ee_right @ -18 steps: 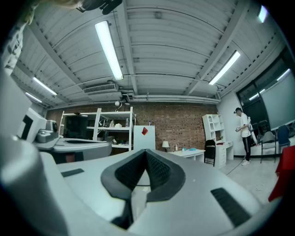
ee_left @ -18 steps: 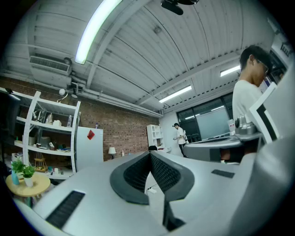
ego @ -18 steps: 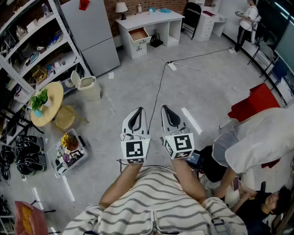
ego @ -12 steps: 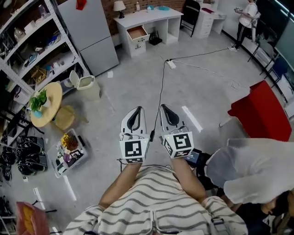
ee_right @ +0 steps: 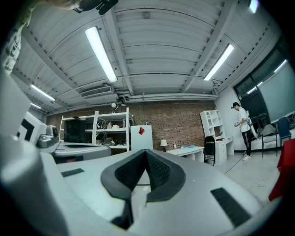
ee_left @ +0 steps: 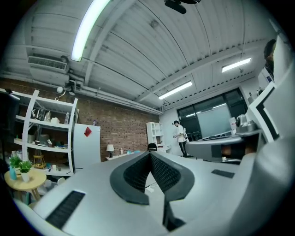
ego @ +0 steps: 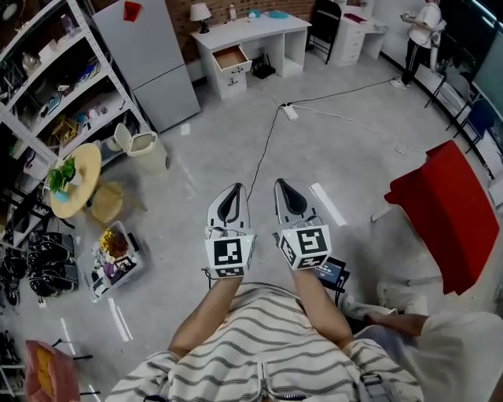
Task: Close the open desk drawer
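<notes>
"Drawer (ego: 233, 57) aside — what pose is seen?"

"Left tongs (ego: 236, 188) and right tongs (ego: 281, 185) are held level, side by side, both clenched empty. The drawer is seen open in the far white worktop (ego: 253, 29) — well apart from them."

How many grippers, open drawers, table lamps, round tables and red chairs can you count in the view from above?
Grippers: 2 (left gripper, right gripper)
Open drawer: 1
Table lamp: 1
Round table: 1
Red chair: 1
Total: 6
</notes>
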Motion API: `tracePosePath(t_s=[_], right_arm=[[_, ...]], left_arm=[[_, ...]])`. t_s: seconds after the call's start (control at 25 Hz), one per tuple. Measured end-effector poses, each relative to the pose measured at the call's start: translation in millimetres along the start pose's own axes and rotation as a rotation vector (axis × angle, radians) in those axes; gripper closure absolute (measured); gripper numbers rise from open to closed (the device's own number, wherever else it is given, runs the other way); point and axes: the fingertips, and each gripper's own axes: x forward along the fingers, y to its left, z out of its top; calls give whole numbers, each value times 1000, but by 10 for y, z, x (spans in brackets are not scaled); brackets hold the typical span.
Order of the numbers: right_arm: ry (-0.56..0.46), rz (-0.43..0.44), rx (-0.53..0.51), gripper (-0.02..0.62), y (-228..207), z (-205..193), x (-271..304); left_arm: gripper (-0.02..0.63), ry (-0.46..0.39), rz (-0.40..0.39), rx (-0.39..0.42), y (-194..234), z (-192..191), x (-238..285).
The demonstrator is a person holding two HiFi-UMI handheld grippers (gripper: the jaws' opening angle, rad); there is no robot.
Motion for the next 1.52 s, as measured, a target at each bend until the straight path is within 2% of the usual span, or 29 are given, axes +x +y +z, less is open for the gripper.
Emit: tracePosePath(t_s=[0.28,0.52,0.84,1.2,1.52], right_arm=[[-16,27,13,584,-388,-40,143],[6,10,19,584,-899,-275,669],[25,-7,-6,584,-1779,-421,2053],[22,7,-47,584,-2542,-183,4025],[29,-13,-22,584,-2994,-246,5085]], left_arm=[[600,14,14,3,-226,-73,395],[600,35,35,-19,-71,-358,1082],[600,37,27,-35,305,-620,2676],[600,-3,32,-40,1079,-366,4699],[600,15,27,-42,1526,-446,5726]])
